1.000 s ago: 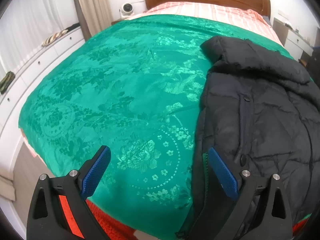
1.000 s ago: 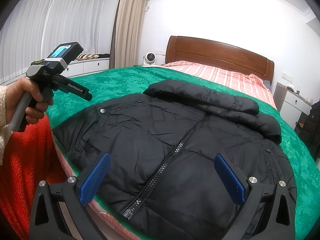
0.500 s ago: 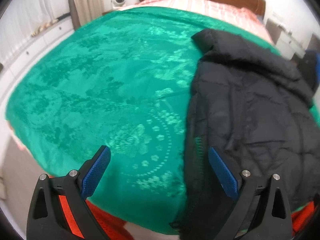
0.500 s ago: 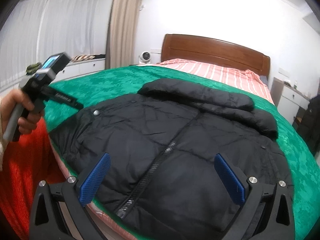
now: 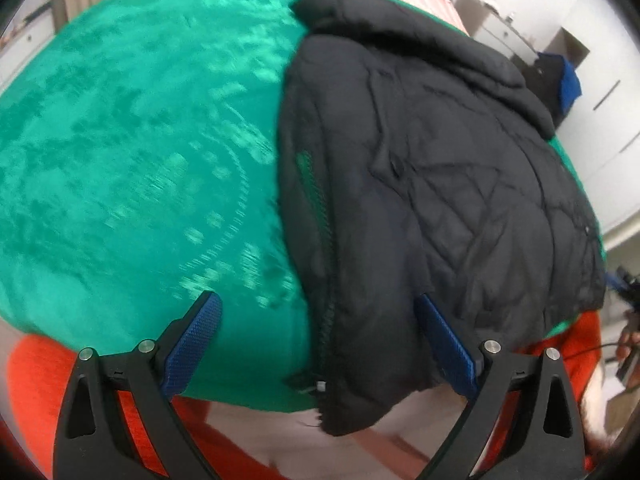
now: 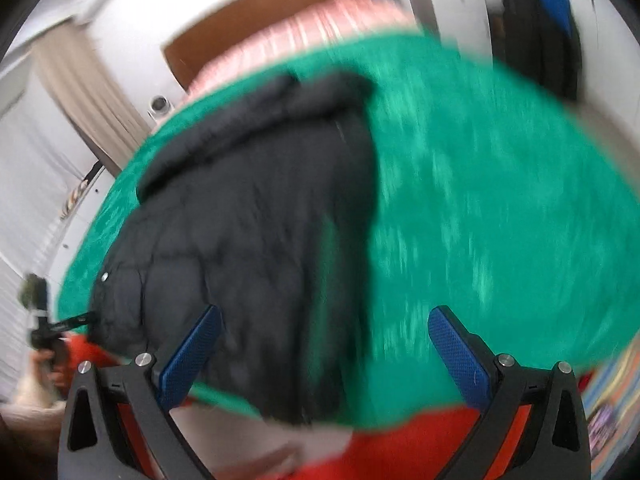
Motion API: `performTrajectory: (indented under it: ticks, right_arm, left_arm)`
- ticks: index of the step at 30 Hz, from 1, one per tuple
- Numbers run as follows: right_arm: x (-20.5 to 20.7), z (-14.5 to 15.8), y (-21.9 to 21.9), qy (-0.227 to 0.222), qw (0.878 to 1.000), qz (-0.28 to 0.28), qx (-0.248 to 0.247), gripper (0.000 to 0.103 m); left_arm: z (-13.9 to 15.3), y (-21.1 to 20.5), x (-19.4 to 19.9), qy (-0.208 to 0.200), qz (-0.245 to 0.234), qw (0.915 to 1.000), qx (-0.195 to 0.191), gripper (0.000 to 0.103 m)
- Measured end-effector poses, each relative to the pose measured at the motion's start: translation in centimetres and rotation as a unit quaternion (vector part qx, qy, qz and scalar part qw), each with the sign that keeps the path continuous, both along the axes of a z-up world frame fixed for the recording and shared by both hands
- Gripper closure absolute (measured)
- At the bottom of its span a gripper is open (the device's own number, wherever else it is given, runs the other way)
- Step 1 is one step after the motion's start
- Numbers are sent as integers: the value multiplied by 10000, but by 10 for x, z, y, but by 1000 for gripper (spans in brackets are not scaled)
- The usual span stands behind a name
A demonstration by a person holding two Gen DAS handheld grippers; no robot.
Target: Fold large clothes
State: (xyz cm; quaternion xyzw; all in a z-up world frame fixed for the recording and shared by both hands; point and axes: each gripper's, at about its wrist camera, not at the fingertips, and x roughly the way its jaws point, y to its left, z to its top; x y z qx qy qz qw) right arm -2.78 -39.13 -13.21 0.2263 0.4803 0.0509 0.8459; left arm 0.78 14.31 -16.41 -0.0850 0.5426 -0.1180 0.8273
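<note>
I see black jacket [image 5: 432, 200] lying flat on green bedspread [image 5: 140, 160], hem at the near edge | left gripper [image 5: 320, 344] jaws wide, empty | right gripper [image 6: 324, 352] jaws wide, empty, view blurred

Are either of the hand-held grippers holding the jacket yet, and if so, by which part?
Nothing is held. The left hand-held gripper and right hand-held gripper are both open above the black jacket's hem, with no fabric between the fingers.

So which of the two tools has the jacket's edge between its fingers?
The left tool: the black jacket hem hangs between its open fingers. The right tool is open too, straddling the jacket's side edge.
</note>
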Motion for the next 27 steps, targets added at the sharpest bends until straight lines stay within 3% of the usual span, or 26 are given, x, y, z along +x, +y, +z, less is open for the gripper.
performTrajectory:
  ticks: [3, 4, 5, 6, 7, 8, 9, 11, 15, 19, 21, 23, 25, 27]
  right_arm:
    - [3, -14, 6, 160, 9990, 211, 362, 1]
    - [7, -17, 8, 162, 9987, 281, 389, 1]
    - [13, -21, 11, 195, 9981, 366, 458, 3]
    - [14, -24, 13, 258, 9975, 400, 517, 15]
    - [18, -29, 14, 421, 9960, 432, 653, 41]
    - [22, -36, 14, 624, 9935, 461, 827, 54]
    - [24, -38, 13, 710, 9931, 431, 830, 64]
    - [25, -33, 13, 703, 9939, 486, 703, 74]
    - [12, -6, 15, 476, 9948, 684, 589, 81]
    - [-20, 7, 16, 681, 9921, 803, 679, 82]
    - [-41, 12, 15, 840, 9879, 764, 1056, 83]
    - [-61, 28, 7, 637, 9773, 647, 1913, 83]
    - [-63, 54, -3, 240, 9688, 550, 2406, 84]
    - [-48, 85, -12, -274, 9643, 561, 2575, 84]
  left_arm:
    - [1, -9, -1, -37, -211, 9997, -120, 8]
    - [1, -12, 0, -34, -272, 9995, -140, 16]
    - [0, -14, 1, 24, -345, 9993, -147, 31]
    - [-3, -15, 2, 145, -393, 9991, -108, 39]
    - [-5, -16, 3, 241, -397, 9989, -81, 52]
    - [-6, -15, 3, 328, -355, 9987, -182, 62]
    - [-5, -14, 3, 358, -289, 9987, -234, 68]
    - [-1, -9, 0, 399, -177, 9982, -402, 84]
    - [13, -5, -14, 419, -180, 9977, -503, 88]
    - [22, 1, -46, 700, -466, 9950, -545, 89]
    - [32, 9, -70, 902, -531, 9921, -687, 89]
    - [55, 23, -88, 941, -494, 9891, -1016, 90]
    - [92, 36, -90, 664, -424, 9884, -1297, 90]
    - [129, 44, -69, 216, -387, 9882, -1467, 90]
